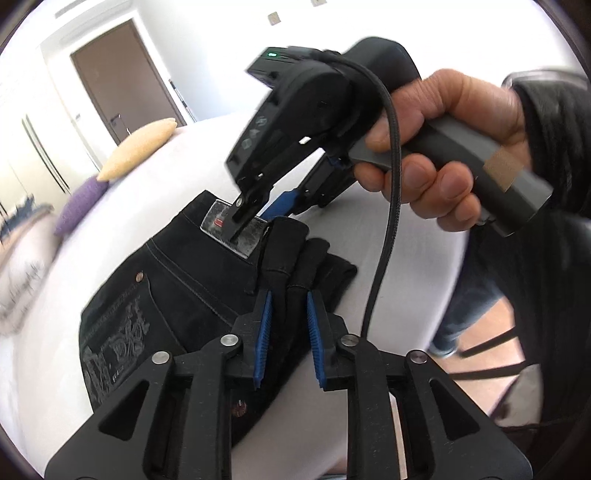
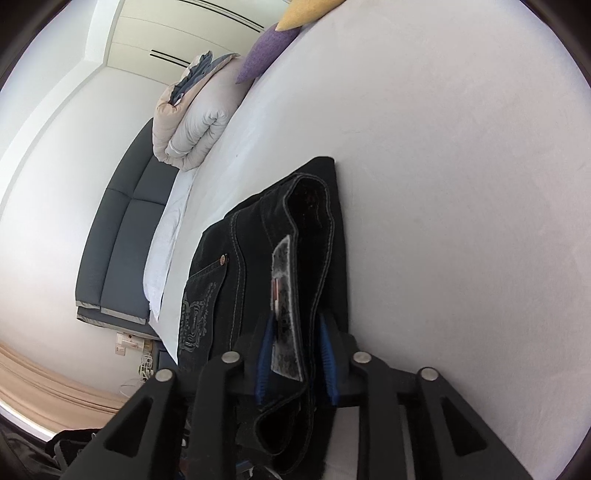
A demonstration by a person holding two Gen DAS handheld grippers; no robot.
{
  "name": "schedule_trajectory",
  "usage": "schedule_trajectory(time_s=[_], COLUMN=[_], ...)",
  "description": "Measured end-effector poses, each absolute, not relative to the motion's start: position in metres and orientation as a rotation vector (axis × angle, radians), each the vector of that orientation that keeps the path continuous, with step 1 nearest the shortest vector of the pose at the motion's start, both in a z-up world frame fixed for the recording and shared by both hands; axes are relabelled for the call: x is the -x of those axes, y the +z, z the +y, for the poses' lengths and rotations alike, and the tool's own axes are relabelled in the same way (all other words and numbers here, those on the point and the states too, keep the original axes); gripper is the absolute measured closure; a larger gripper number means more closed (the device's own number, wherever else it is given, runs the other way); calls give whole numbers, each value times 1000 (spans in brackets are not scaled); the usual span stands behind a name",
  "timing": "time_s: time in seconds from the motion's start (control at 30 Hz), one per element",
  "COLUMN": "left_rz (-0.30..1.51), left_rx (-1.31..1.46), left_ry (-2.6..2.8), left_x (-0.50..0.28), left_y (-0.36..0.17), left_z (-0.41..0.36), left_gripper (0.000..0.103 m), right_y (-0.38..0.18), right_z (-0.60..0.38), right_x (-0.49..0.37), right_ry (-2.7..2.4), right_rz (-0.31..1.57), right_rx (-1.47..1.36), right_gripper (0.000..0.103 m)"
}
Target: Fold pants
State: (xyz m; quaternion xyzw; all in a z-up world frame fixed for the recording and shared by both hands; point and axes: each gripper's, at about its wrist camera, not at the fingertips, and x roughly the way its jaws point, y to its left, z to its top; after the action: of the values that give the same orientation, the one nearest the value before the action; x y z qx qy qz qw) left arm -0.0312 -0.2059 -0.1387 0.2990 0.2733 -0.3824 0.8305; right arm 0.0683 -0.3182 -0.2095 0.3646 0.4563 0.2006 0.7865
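Lying near the bed's (image 2: 461, 147) edge, one pair of black jeans (image 1: 177, 295) is pinched by both tools, left tool (image 1: 290, 314) on bunched hems, right tool (image 2: 295, 354) on the waistband; its patch is unreadable.

1. One pair of black pants (image 1: 177, 280) is being seen on the bed (image 2: 461, 184).
2. Two grippers are being shown: the left gripper (image 1: 290, 314) and the right gripper (image 2: 297, 354).
3. Two blue pads (image 1: 263, 332) are being counted on each gripper.
4. One grey waistband label (image 2: 284, 314) is being shown on the pants.
5. Two pillows are being seen: one purple pillow (image 2: 267, 51) and one yellow pillow (image 2: 306, 13).
6. One rolled duvet (image 2: 192, 122) is being shown.
7. One brown door (image 1: 122, 70) is being seen.
8. One bare hand (image 1: 450, 140) is being shown on a gripper handle.
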Motion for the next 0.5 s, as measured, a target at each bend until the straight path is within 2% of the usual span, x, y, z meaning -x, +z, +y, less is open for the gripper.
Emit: schedule_trajectory(time_s=[0.07, 0.13, 0.17, 0.2, 0.23, 0.27, 0.43, 0.5], left_rz=[590, 613, 619, 635, 653, 668, 799, 814], left_rx=[-583, -499, -465, -386, -321, -273, 48, 97], left_ry=[-826, -836, -840, -841, -837, -834, -749, -700], left_x=[33, 34, 34, 29, 22, 15, -74, -110], left_y=[-131, -119, -115, -108, -104, -102, -96, -96], left_z=[-193, -171, -163, -146, -133, -124, -54, -38], left_gripper=[84, 84, 84, 84, 84, 84, 84, 84], right_y=[-202, -196, -193, -187, -184, -182, -175, -180], right_z=[-324, -333, -336, -335, -332, -327, -287, -279], right_x=[-61, -52, -47, -42, -40, -39, -43, -49], right_ry=[377, 347, 347, 355, 369, 383, 468, 473], right_rz=[970, 948, 940, 928, 927, 927, 952, 975], right_rx=[-770, -786, -795, -789, -780, -773, -717, -716], right_gripper=[56, 53, 54, 69, 89, 94, 97, 97])
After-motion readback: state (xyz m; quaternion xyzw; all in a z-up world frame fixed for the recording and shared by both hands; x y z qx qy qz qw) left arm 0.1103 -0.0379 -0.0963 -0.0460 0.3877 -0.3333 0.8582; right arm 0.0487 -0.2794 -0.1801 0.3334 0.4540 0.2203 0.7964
